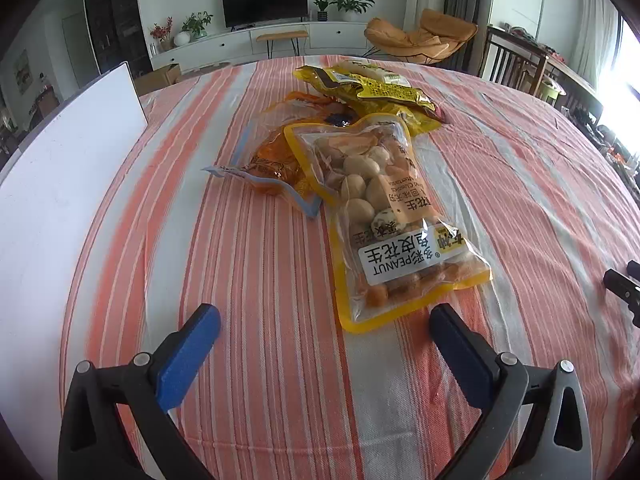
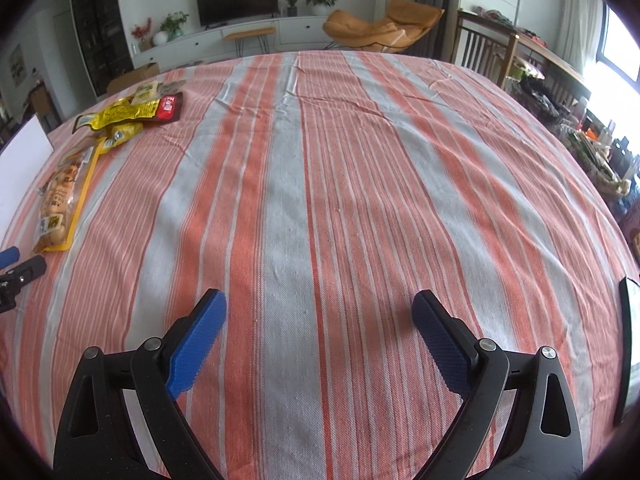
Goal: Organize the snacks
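Observation:
A clear peanut bag (image 1: pixel 394 216) with a yellow border lies flat on the striped tablecloth (image 1: pixel 256 264), just beyond my left gripper (image 1: pixel 324 322), which is open and empty. Behind the bag lie a clear blue-edged pouch (image 1: pixel 272 164) of orange snacks and yellow snack packets (image 1: pixel 372 86). In the right wrist view my right gripper (image 2: pixel 319 304) is open and empty over bare cloth. The peanut bag (image 2: pixel 60 196) and yellow packets (image 2: pixel 128 114) lie far to its left.
A white box (image 1: pixel 64 184) stands at the left table edge. A dark flat object (image 2: pixel 629 344) sits at the right edge. The left gripper's tip (image 2: pixel 16 270) shows at the right view's left edge. Chairs and a TV unit stand beyond the table.

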Motion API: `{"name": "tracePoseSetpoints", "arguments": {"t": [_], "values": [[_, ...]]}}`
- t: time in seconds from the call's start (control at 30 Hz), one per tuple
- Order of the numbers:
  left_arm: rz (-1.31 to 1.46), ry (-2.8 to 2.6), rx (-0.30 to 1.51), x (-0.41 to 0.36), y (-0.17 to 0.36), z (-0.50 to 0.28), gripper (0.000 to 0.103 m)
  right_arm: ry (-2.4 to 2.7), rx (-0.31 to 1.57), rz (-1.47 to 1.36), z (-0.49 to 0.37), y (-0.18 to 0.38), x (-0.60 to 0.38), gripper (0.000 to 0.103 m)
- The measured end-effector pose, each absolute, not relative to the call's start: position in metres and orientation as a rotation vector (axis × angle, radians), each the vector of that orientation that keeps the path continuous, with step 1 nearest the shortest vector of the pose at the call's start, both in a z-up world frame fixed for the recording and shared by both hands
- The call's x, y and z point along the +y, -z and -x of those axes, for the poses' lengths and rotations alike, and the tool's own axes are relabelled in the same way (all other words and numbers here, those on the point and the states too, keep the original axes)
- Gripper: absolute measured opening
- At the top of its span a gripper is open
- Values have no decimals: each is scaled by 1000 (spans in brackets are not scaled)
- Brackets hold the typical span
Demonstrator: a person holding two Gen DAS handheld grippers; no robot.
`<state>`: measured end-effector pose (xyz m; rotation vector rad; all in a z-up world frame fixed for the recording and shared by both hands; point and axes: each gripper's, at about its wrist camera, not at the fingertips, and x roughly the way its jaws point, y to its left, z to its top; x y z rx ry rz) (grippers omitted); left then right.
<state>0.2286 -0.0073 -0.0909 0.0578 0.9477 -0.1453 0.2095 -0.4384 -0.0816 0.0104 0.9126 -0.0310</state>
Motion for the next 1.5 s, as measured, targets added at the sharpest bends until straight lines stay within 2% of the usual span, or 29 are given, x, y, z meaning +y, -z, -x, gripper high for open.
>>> {"name": "tracePoseSetpoints", "arguments": {"t": [1.5], "values": [[-58, 145, 948, -7, 89, -227, 103, 33, 913, -11, -207, 81, -435, 97]]}}
